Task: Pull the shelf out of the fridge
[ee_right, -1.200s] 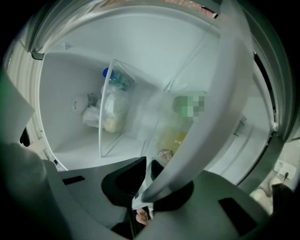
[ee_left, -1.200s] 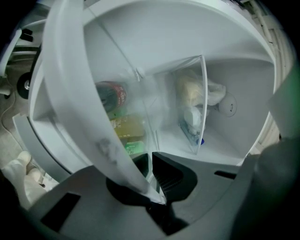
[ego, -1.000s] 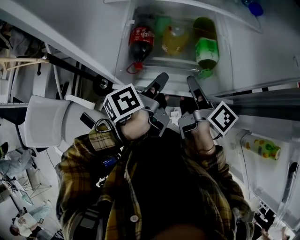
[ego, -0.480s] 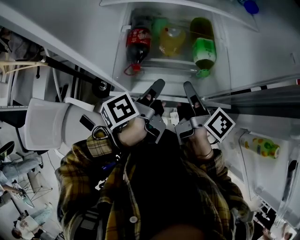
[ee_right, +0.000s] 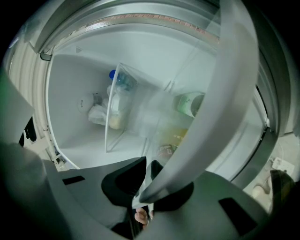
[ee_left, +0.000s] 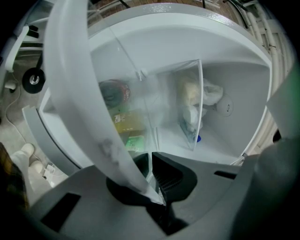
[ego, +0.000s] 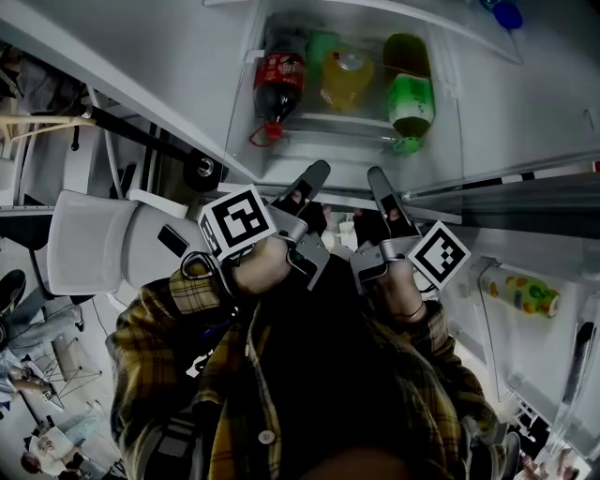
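Left gripper (ego: 317, 174) narrow, jaws pinching front edge of shelf (ego: 328, 141). Right gripper (ego: 377, 178) at its 3 o'clock, narrow, clamped on same edge. Shelf at 12 o'clock in head view, inside fridge (ego: 525, 103), carrying cola bottle (ego: 279, 80), yellow bottle (ego: 345, 80) and green bottle (ego: 411, 98).

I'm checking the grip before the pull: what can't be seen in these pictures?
- Head view: the edge of the shelf where the left gripper and right gripper clamp it, covered by the grippers themselves.
- Left gripper view: the label of the cola bottle, too blurred to read.
- Head view: the blue-capped thing, cut off by the top edge.
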Demonstrator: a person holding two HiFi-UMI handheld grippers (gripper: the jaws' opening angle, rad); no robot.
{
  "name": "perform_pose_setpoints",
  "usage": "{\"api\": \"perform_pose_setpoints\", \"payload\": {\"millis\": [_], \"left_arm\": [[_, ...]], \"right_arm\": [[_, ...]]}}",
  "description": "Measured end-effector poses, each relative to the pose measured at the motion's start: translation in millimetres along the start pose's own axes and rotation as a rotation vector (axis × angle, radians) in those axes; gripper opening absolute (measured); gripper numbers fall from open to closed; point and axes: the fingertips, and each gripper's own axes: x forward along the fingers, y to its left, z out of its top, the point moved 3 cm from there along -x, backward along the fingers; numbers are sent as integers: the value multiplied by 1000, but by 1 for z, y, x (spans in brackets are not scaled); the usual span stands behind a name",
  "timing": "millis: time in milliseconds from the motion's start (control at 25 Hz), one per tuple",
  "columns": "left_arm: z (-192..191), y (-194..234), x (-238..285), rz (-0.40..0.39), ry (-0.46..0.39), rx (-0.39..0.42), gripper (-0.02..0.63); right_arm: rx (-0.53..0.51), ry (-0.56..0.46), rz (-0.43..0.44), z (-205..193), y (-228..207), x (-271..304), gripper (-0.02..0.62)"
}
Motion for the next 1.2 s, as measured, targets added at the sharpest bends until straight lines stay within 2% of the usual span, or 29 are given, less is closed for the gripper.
{"api": "perform_pose_setpoints", "payload": {"millis": [680,1200], "left_arm": [[-2,2,-2,-1,3,13,37],[-4,4,-3,2,-2,-6,35]], "right_arm": [[2,-2,3,-2,-1,-3,52],[-1,2,0,-3,-3,-3,52]]}}
